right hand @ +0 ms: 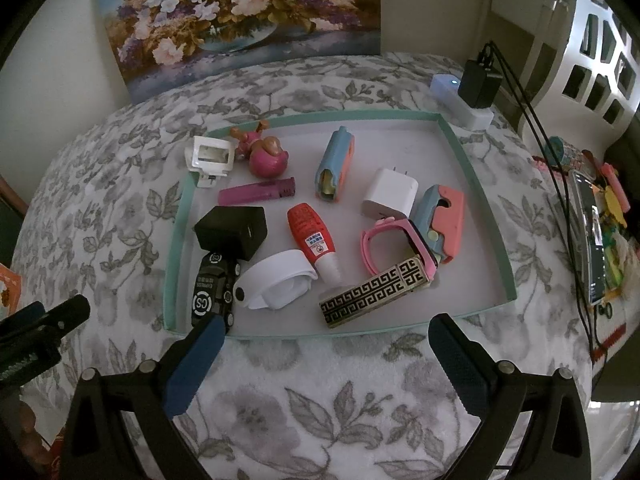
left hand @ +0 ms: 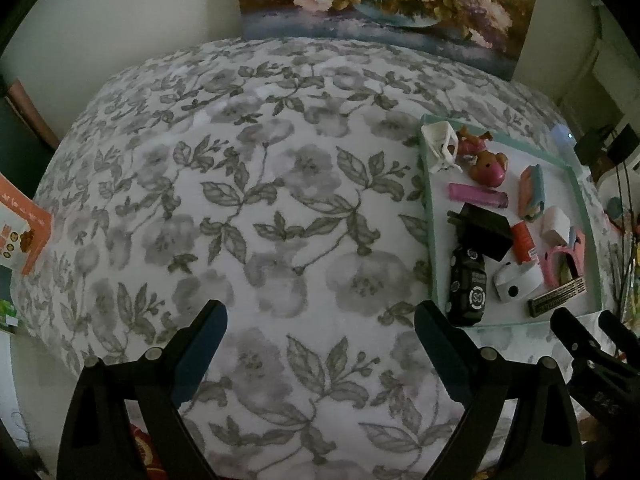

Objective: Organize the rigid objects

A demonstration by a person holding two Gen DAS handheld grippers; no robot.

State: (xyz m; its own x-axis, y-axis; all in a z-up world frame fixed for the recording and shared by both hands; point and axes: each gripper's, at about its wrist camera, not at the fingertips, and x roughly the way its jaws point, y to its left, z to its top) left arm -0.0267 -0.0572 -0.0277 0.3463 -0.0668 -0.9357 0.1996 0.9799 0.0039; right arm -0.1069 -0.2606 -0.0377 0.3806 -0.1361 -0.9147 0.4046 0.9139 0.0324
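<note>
You are holding both the left gripper (left hand: 320, 336) and right gripper (right hand: 326, 340) wide and empty over the cloth (left hand: 256, 208), facing the tray (right hand: 496, 248) at twelve o'clock, whose clutter of small items fits either gathering finished or sorting pending.

Dim light falls on a grey floral cloth (left hand: 256, 184); a flower painting (right hand: 240, 20) leans against the pale wall (left hand: 132, 20). White lattice furniture (right hand: 600, 64) stands at the right.

The flower painting (right hand: 240, 20) is cut off by the top edge in both views. The orange carton (left hand: 24, 232) runs off the left edge (its print is unreadable). The black charger (right hand: 232, 232) hides part of the black toy car (right hand: 210, 292).
</note>
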